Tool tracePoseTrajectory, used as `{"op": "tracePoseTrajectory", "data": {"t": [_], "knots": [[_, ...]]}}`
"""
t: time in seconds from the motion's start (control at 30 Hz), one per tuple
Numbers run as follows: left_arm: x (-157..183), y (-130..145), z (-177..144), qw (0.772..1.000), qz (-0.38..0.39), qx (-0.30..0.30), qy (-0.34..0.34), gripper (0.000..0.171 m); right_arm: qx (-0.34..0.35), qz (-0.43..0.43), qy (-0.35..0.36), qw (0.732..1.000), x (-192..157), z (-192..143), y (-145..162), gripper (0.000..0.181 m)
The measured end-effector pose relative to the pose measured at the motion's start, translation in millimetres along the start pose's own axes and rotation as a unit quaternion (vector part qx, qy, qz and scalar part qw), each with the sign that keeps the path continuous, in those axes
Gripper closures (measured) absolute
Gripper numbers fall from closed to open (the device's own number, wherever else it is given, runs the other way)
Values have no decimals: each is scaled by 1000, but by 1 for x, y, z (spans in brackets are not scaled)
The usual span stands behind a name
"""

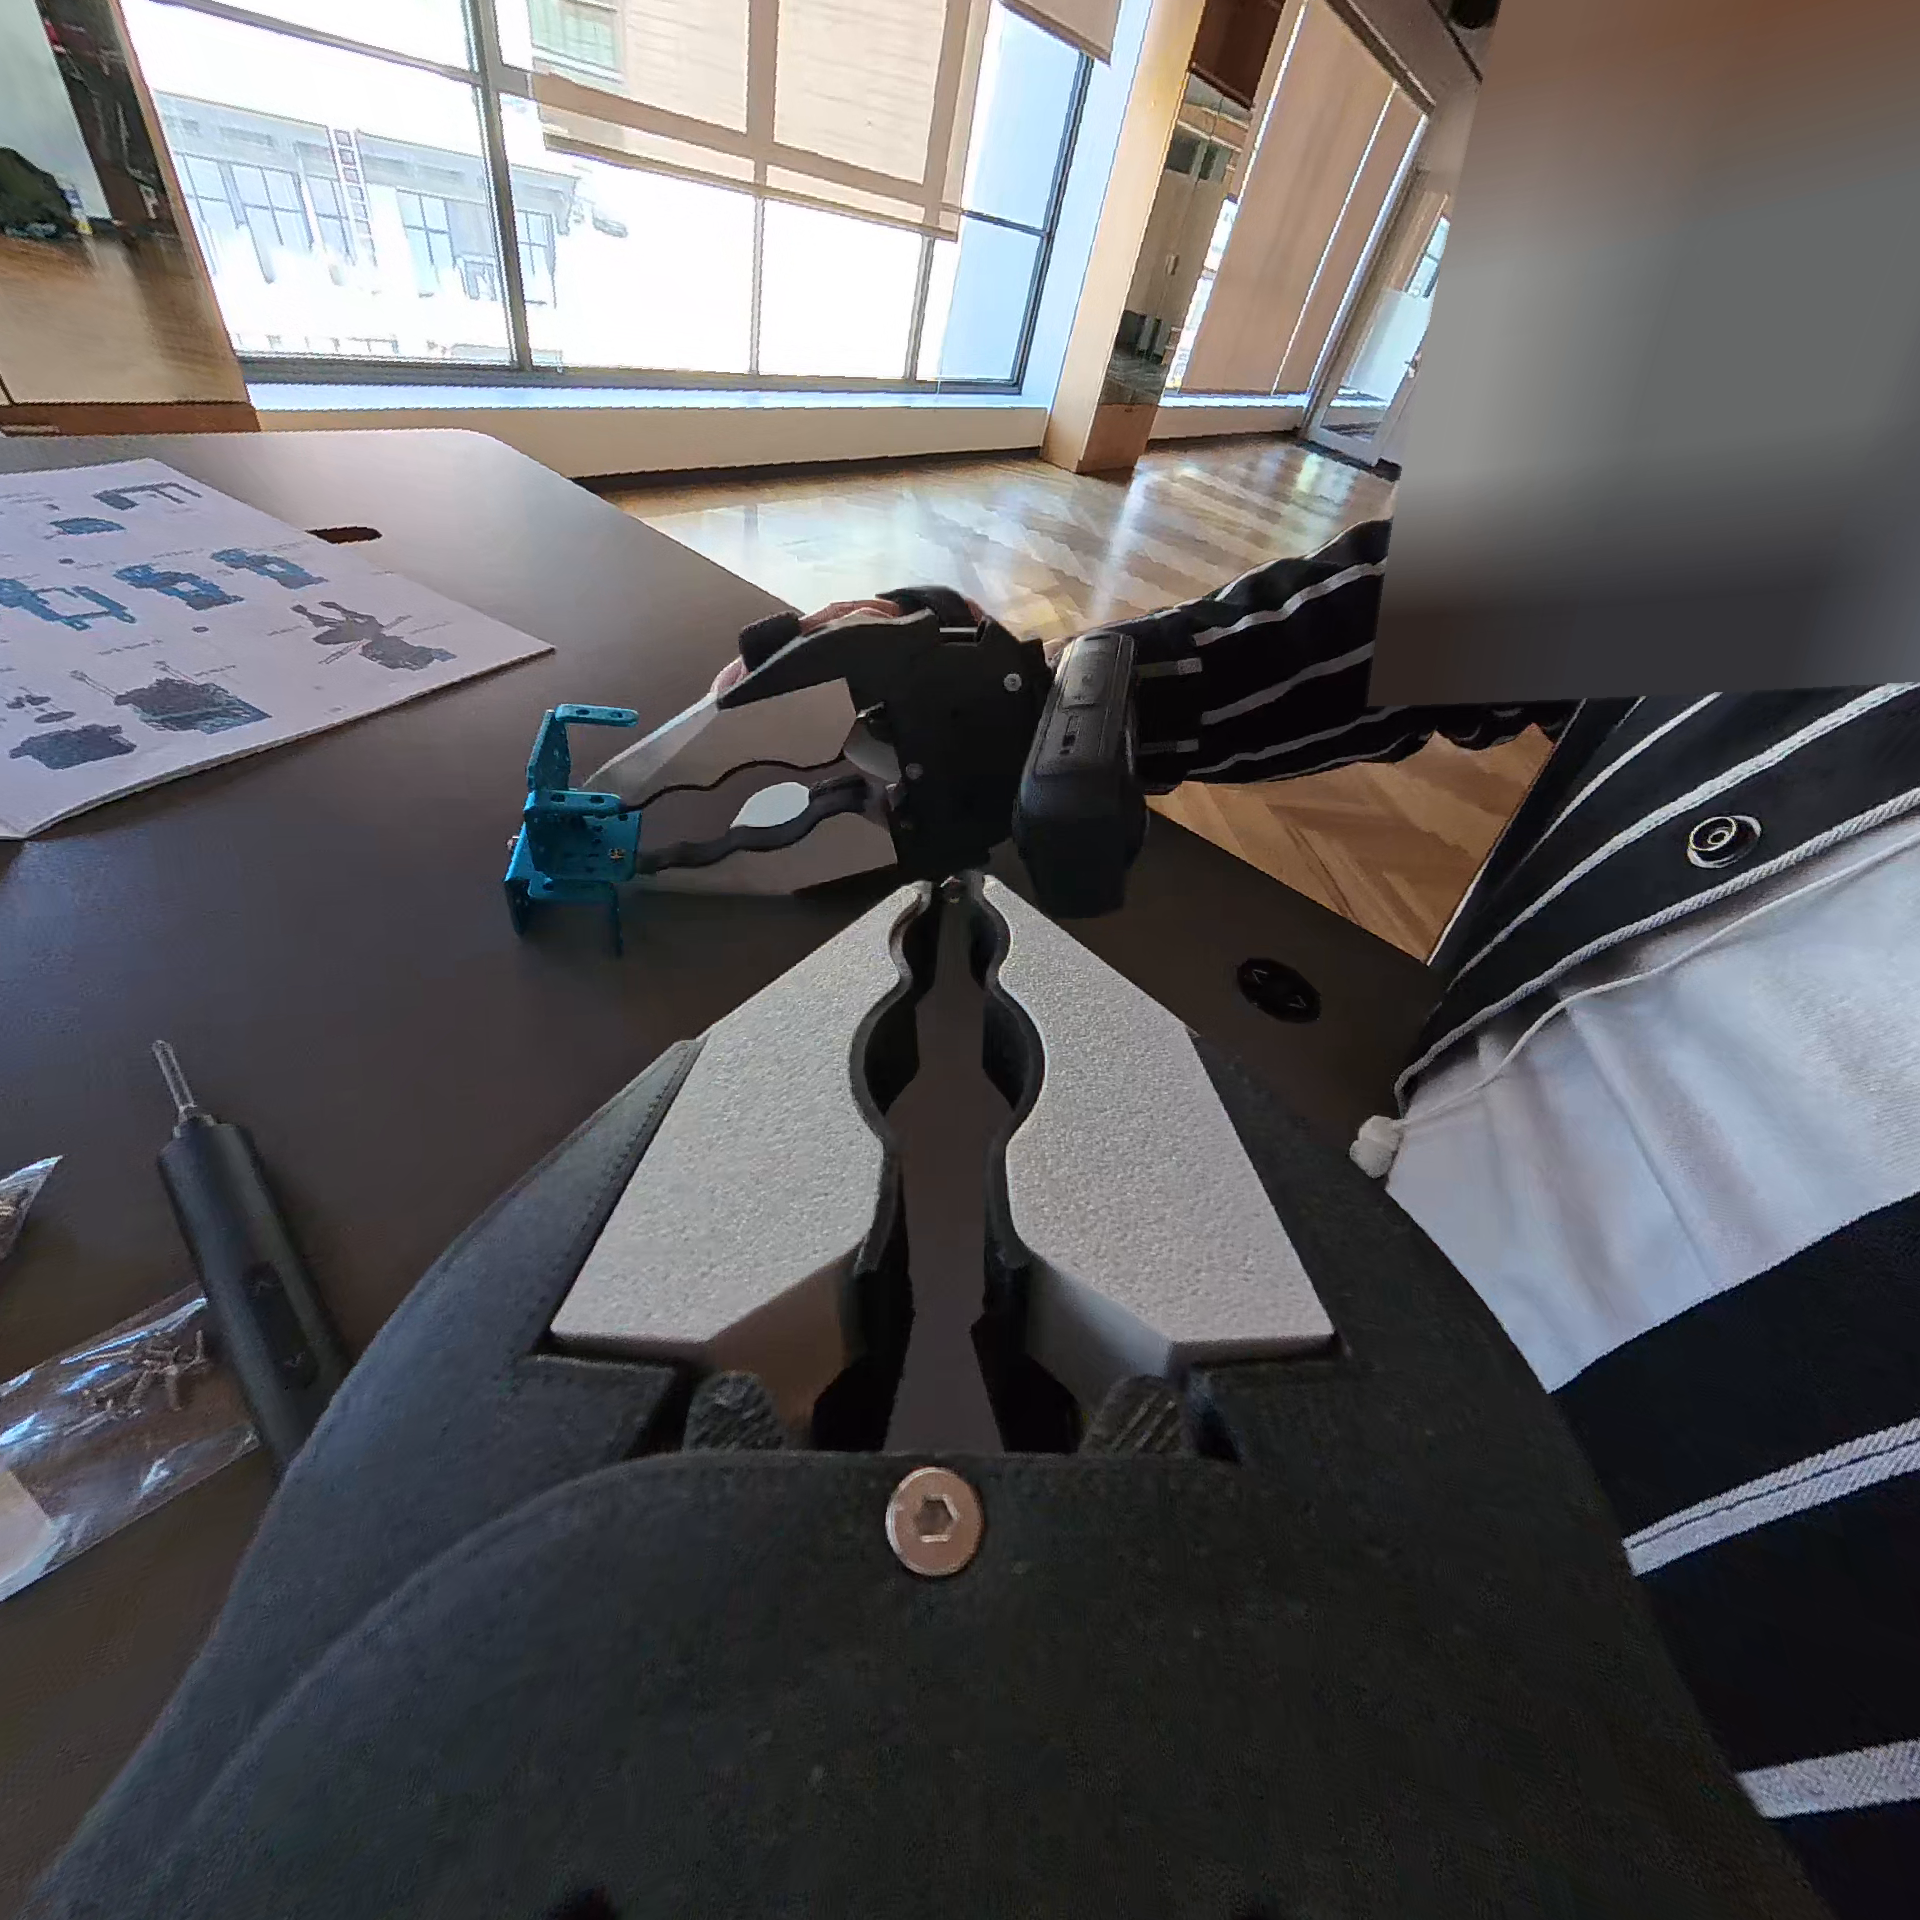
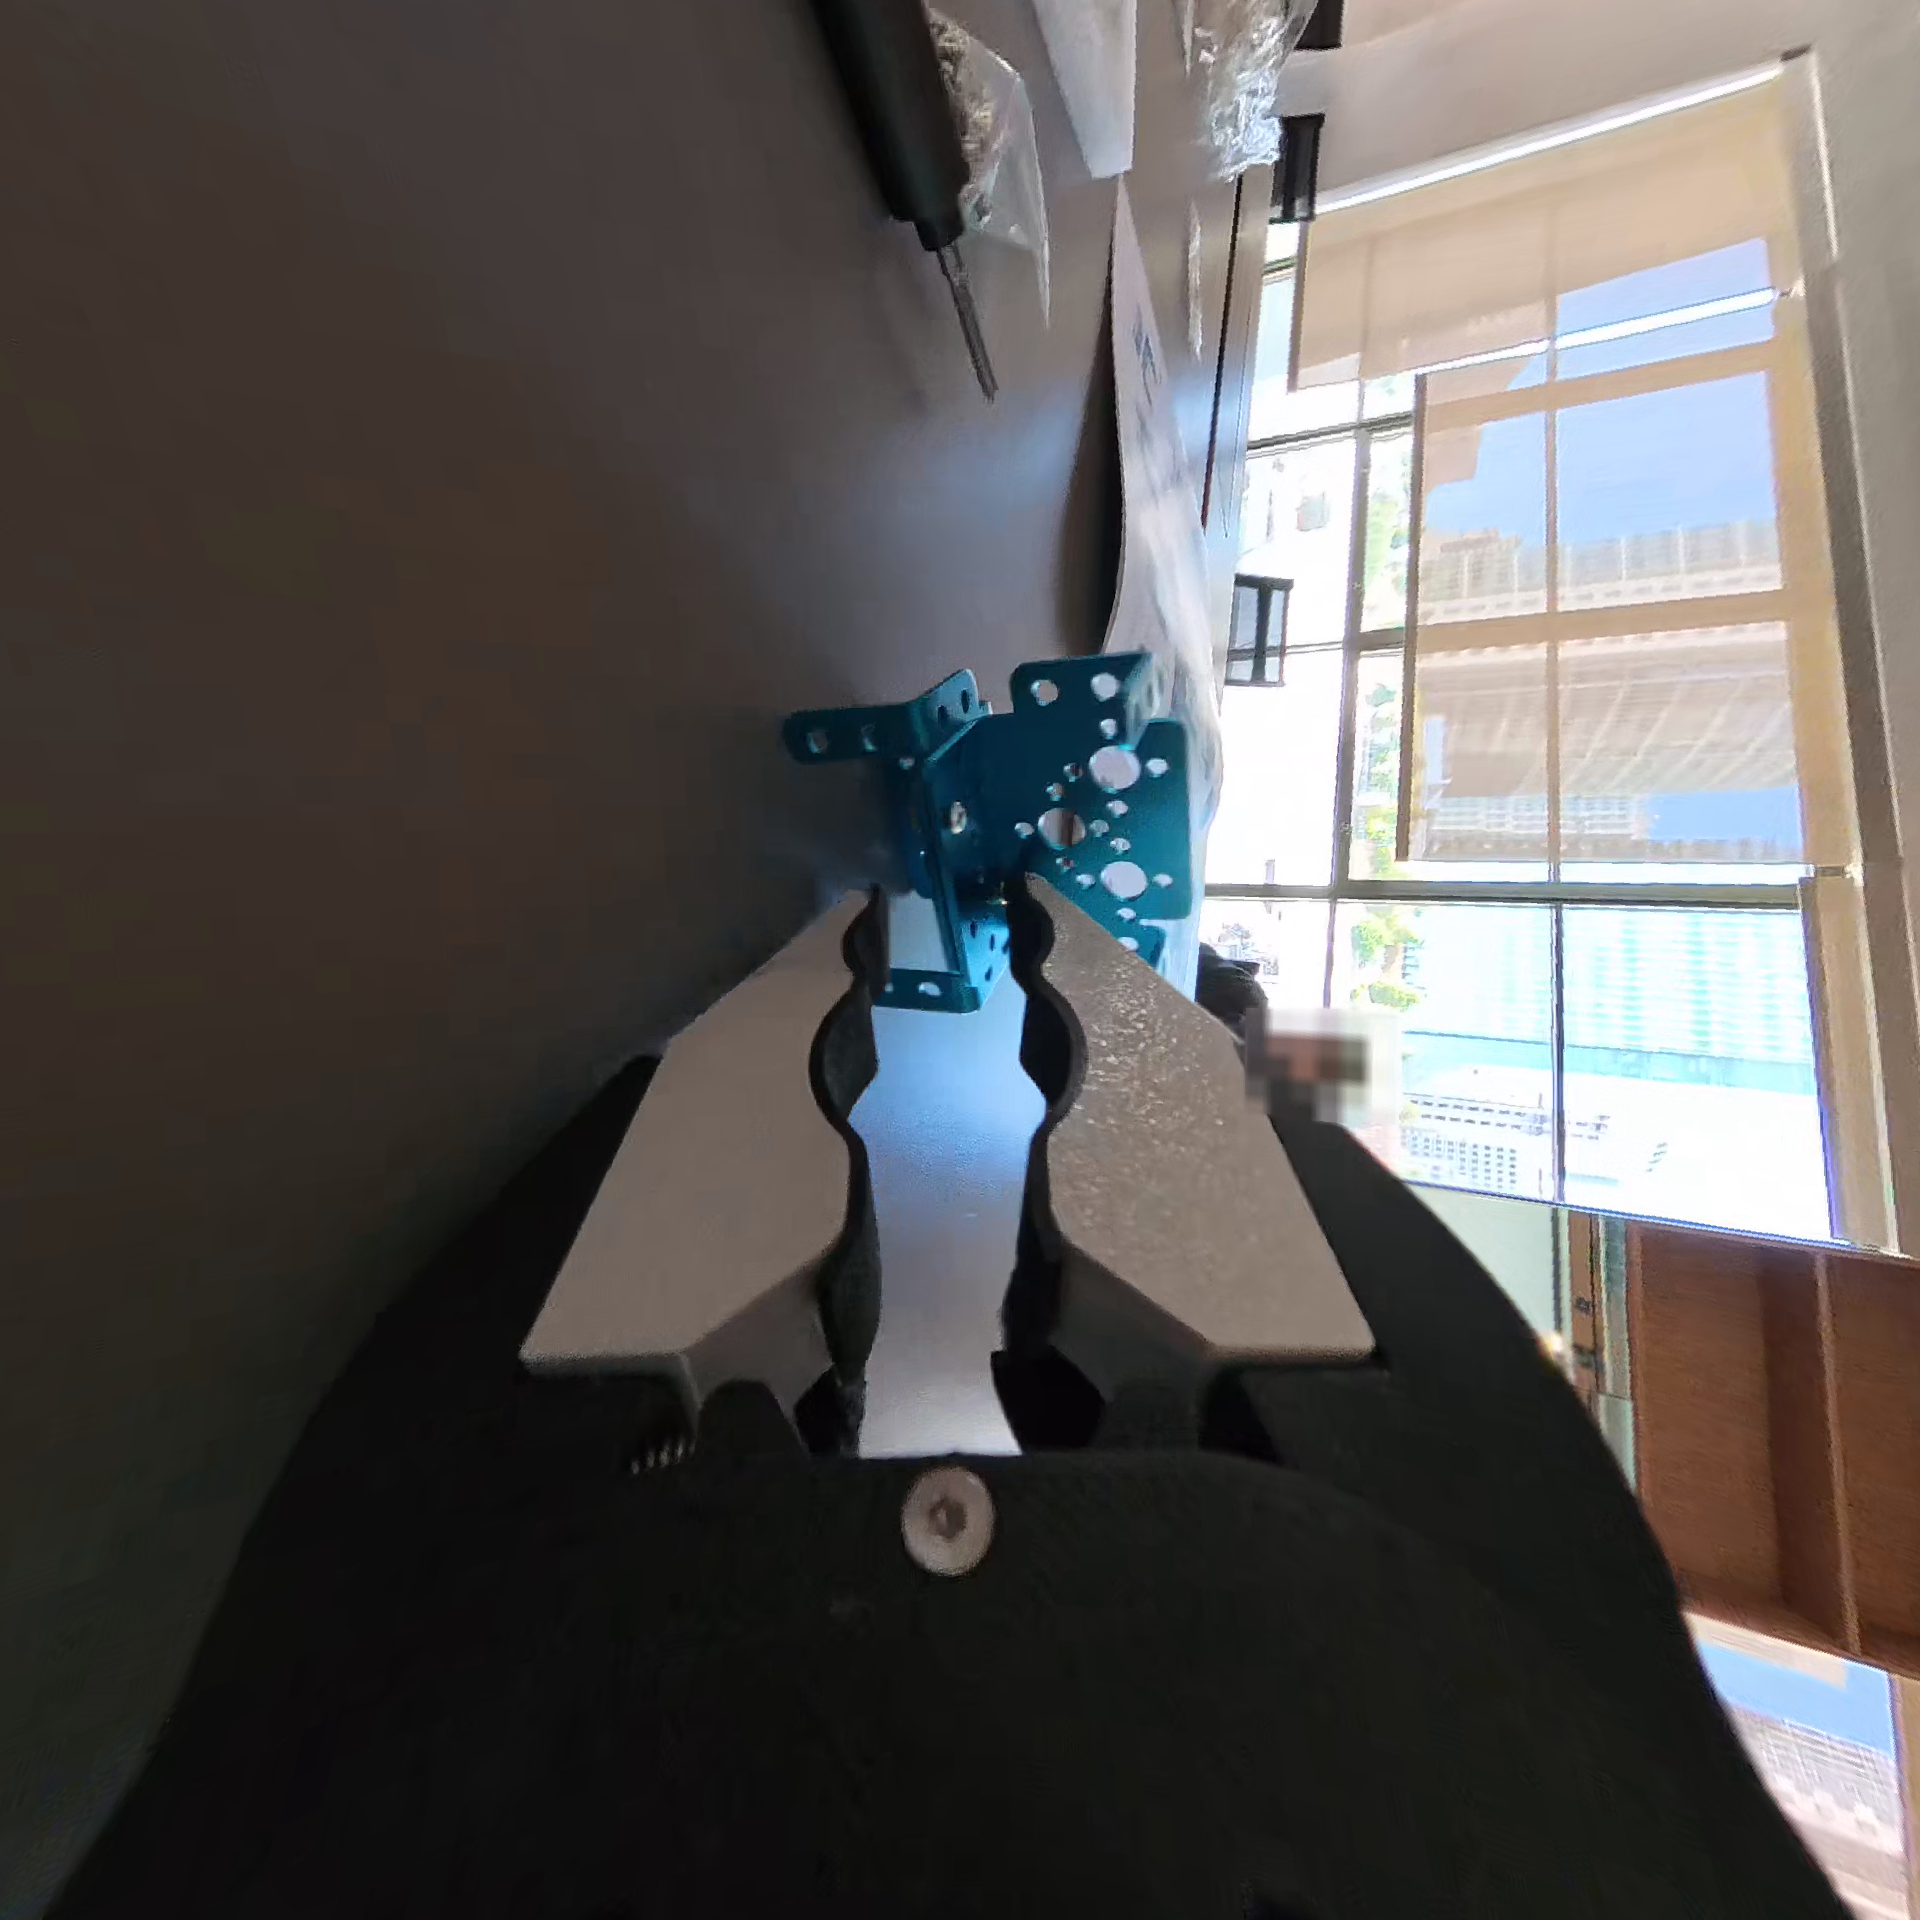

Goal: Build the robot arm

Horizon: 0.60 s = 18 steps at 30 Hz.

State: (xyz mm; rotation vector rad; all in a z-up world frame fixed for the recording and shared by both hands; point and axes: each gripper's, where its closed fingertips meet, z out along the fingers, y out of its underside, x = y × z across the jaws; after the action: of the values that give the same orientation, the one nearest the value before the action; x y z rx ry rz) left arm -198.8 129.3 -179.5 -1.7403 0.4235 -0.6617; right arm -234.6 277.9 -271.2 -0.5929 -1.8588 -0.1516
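Right tongs pinch the upright blue bracket; left tongs pinch a small screw.

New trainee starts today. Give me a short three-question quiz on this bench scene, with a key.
1. True or false: the screwdriver stands upright on the table.
2. What closes on the blue bracket? A a bare hand; B the right gripper; C nothing.
3. What flat thing lies on the table beyond the bracket?
Key: 1 false, it lies flat. 2 B. 3 a printed sheet.
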Motion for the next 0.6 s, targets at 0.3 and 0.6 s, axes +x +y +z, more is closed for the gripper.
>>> {"op": "tracePoseTrajectory", "data": {"t": [0.3,0.6], "knots": [[1,5,-3,1000,-9,1,-8,168,-45,94,-165,981,3,-13,-11,175],[7,7,-5,1000,-13,12,-10,168,-131,389,-395,822,-5,-15,-11,176]]}}
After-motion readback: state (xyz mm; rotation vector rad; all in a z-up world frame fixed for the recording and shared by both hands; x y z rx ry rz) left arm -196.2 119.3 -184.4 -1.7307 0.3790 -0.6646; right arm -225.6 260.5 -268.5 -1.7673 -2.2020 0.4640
